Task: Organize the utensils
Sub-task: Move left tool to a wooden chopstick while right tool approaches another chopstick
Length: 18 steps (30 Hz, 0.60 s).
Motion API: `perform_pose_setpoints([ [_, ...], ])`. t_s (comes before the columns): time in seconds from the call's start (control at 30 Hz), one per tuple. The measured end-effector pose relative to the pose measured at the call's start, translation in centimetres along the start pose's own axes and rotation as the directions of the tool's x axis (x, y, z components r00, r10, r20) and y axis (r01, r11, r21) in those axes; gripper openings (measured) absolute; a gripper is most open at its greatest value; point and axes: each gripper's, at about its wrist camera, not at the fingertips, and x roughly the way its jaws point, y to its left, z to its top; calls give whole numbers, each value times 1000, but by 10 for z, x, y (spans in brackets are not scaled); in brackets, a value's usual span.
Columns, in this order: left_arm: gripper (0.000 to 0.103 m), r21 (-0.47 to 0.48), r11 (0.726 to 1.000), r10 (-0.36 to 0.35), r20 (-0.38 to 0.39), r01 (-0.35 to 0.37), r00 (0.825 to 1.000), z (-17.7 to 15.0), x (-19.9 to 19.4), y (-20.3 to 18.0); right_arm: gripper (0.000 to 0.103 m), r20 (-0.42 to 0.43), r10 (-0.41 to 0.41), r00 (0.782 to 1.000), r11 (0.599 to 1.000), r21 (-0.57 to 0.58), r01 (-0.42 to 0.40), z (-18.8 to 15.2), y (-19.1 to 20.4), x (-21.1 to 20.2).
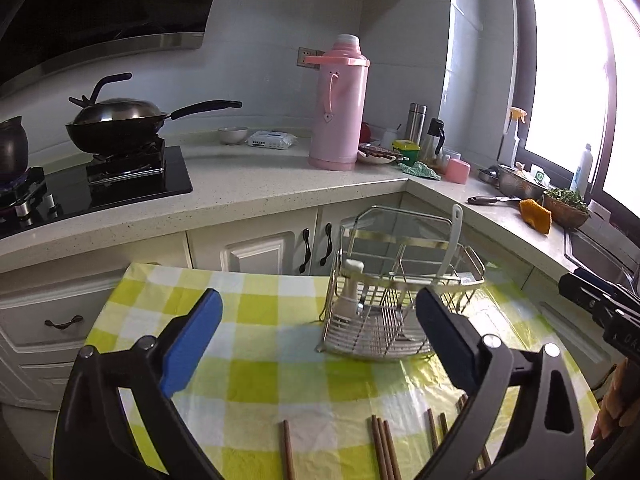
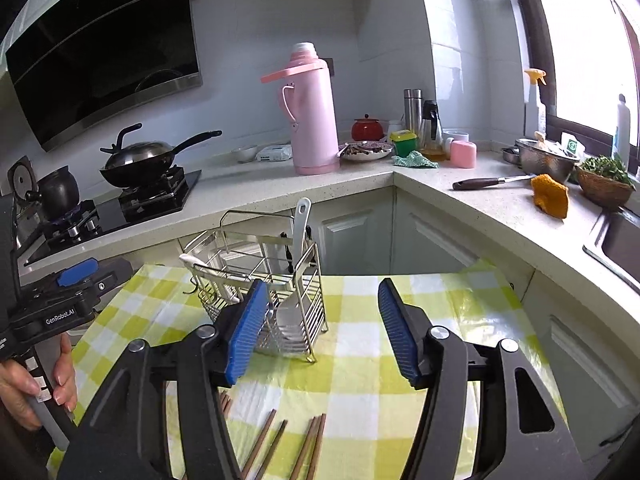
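A wire utensil rack (image 1: 394, 312) (image 2: 280, 300) stands on the table's yellow-checked cloth (image 1: 260, 320) (image 2: 360, 344). Two white spoons rest in it: one (image 1: 450, 240) (image 2: 298, 232) upright, one (image 1: 352, 284) (image 2: 196, 262) leaning at the rack's left. Several brown chopsticks (image 1: 384, 448) (image 2: 308, 444) lie loose on the cloth at the near edge. My left gripper (image 1: 318, 316) is open wide with only cloth between its blue pads. My right gripper (image 2: 322, 312) is open too, nothing between its pads; the rack shows behind its left finger (image 2: 246, 332).
A kitchen counter (image 1: 280, 184) wraps behind the table, with a wok on the stove (image 1: 120, 120), a pink thermos (image 1: 340, 104) and a knife (image 2: 488, 182). A sink (image 2: 616, 240) lies at right. A hand (image 2: 24, 380) grips the left gripper's handle.
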Motion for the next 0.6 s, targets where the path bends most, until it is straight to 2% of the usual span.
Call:
perform_pose_setpoints([
  [0.13,98,-11,1000,-7,45,8,999,-23,-28,3,59,27,-27,999,1000,6,26,-24,2,-27],
  [0.3,98,-34,999,-2,65,4,998,-50,-56,6,69,70,-59,996,998,-14,60,-51,12,-54],
  [0.6,98,-17,1000,26,-4,-26,1000,-100,-70,14,75,-21,-77,997,997,-20,76,-101,15,-57],
])
